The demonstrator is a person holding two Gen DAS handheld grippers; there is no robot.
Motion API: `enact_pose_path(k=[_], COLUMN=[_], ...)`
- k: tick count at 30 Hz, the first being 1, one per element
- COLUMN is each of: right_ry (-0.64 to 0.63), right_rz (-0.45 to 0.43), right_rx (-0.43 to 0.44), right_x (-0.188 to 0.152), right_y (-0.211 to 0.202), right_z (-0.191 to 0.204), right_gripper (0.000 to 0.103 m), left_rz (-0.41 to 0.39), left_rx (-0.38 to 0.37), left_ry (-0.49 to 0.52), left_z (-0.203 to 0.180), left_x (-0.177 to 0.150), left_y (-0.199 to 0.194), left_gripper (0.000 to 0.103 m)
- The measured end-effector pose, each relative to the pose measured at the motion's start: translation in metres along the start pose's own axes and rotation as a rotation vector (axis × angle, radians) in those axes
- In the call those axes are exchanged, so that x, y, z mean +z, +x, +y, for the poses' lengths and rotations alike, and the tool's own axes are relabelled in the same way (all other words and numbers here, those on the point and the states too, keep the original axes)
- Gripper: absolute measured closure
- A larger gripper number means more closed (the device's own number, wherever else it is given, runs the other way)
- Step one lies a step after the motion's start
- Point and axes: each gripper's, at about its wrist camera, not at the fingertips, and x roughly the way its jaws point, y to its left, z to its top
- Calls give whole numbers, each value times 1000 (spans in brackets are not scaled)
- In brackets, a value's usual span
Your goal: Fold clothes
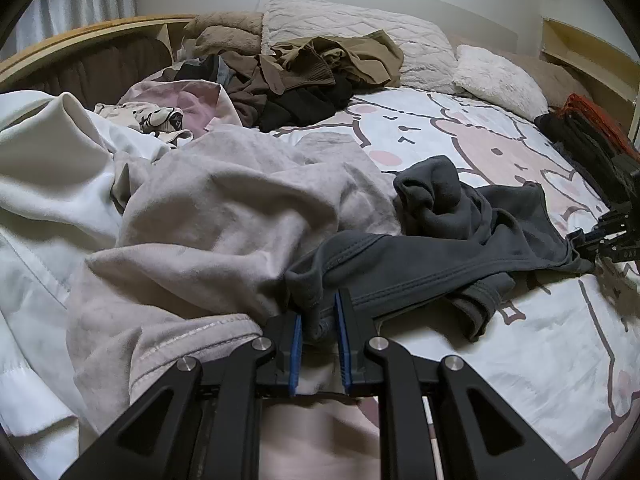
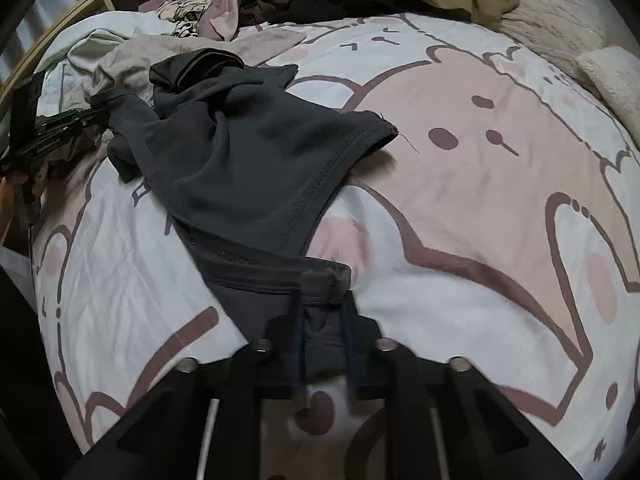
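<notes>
A dark grey garment (image 1: 440,240) lies crumpled on the bed, stretched between both grippers. My left gripper (image 1: 318,316) is shut on one bunched edge of it, with the fabric pinched between the blue pads. In the right wrist view, my right gripper (image 2: 322,312) is shut on a hemmed edge of the same garment (image 2: 248,152), low against the sheet. The picture is blurred there. The right gripper (image 1: 580,238) also shows at the garment's far right corner. At the far left of the right wrist view, the left gripper (image 2: 100,114) shows at the garment's other end.
A light grey garment (image 1: 220,208) and a white cloth (image 1: 40,180) lie left of the dark one. A pile of brown and olive clothes (image 1: 320,64) sits near the pillows (image 1: 496,76). The cartoon-print sheet (image 2: 480,160) is bare on the right. A wooden bed frame (image 1: 80,36) runs along the left.
</notes>
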Motion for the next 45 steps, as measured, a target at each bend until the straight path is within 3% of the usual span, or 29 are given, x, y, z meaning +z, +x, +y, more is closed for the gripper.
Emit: enact_pose_path(k=[4, 9, 11, 13, 19, 21, 27, 32, 35, 38, 43, 45], right_ry=[35, 108, 134, 162, 203, 201, 189, 210, 232, 248, 234, 228], right_rz=[-79, -238, -289, -318, -305, -294, -277, -279, -273, -275, -276, -274], right_rx=[-46, -130, -168, -196, -225, -231, -260, -238, -230, -221, -231, -233], right_x=[-2, 5, 9, 15, 39, 47, 52, 43, 38, 36, 32, 30], right_y=[-30, -92, -117, -138, -169, -173, -172, -169, -165, -162, -160, -160], right_z=[4, -5, -11, -18, -23, -23, -16, -18, -25, -30, -30, -30], right_gripper=[93, 94, 94, 94, 94, 94, 94, 94, 94, 94, 94, 94], left_rz=[-14, -44, -61, -77, -135, -148, -142, -77, -79, -96, -108, -96], left_rx=[-35, -149, -181, -195, -127, -85, 149, 221, 241, 293, 340, 339], left_ry=[-2, 69, 126, 181, 412, 525, 1091, 1453, 1567, 1617, 1639, 1613], left_z=[-3, -23, -37, -51, -90, -101, -131, -131, -135, -142, -147, -147], left_x=[0, -1, -5, -11, -35, -45, -83, -113, -117, -110, -105, -103], left_y=[-10, -32, -39, -44, -56, -55, -31, -6, 7, 23, 46, 50], left_gripper=[88, 88, 77, 49, 47, 47, 47, 47, 51, 54, 89, 96])
